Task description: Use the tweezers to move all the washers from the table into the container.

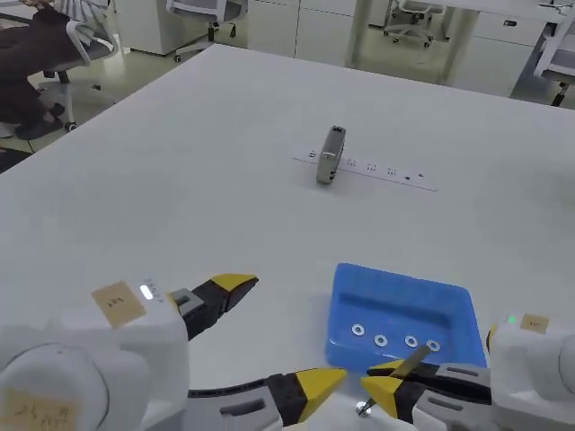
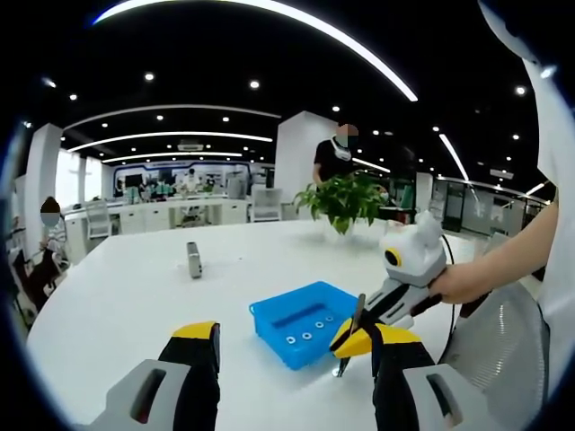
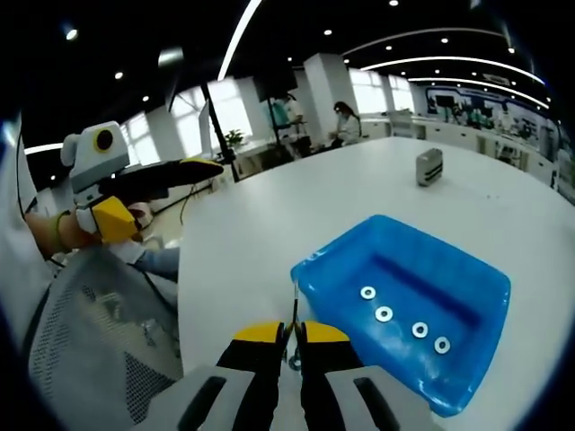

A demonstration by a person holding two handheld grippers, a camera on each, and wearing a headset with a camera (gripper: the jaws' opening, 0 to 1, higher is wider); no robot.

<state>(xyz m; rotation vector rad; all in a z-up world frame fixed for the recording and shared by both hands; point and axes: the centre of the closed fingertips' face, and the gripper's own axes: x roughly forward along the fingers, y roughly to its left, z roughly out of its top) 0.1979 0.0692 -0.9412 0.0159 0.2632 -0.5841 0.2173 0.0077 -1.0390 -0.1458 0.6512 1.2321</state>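
1. My right gripper (image 1: 388,382) is pinched narrow on the tweezers (image 1: 415,359). My left gripper (image 1: 280,330) stands wide open off to the side, holding nothing.
2. One washer (image 1: 364,409) sits at the tweezer tips over the white table (image 1: 225,180), just beside the near wall of the blue container (image 1: 404,305). I cannot tell whether it is gripped or merely touched. Four washers (image 1: 380,340) lie in a row inside.
3. I judge the washer light, thin, stiff and slick, so it may skate or flip if pressed flat. I would pinch across the ring, one tip through the hole, gently.
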